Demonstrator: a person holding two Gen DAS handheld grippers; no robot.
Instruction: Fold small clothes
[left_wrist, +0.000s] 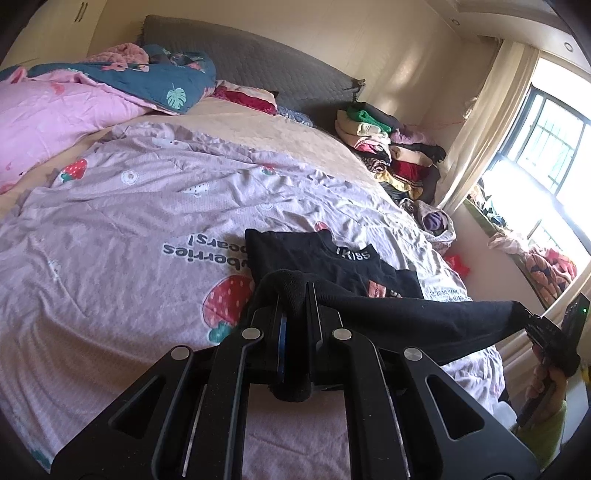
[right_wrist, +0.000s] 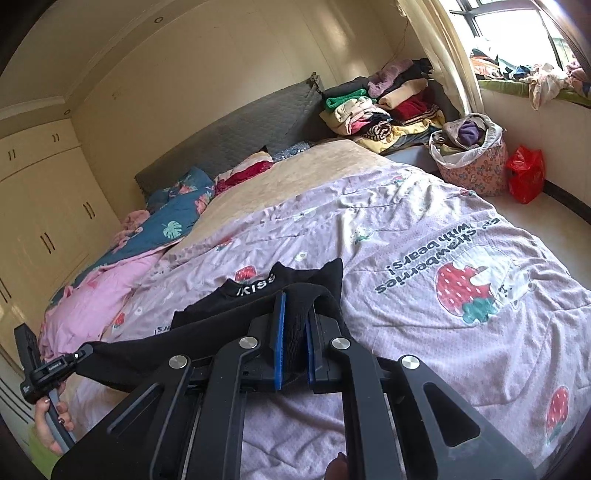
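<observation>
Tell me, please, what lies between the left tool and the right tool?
A black garment hangs stretched between the left tool and the right tool, each shut on one end, above the strawberry bedspread. Both wrist views show it.

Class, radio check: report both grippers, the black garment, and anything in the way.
Left gripper shut on black garment. Right gripper shut on it too. Hem lifted, stretched between them; collar end on the bedspread. Nothing in the way.

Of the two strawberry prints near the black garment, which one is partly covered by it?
The large red strawberry print beside the left tongs; the black garment overlaps its edge. The small strawberry beyond the collar lies uncovered.
</observation>
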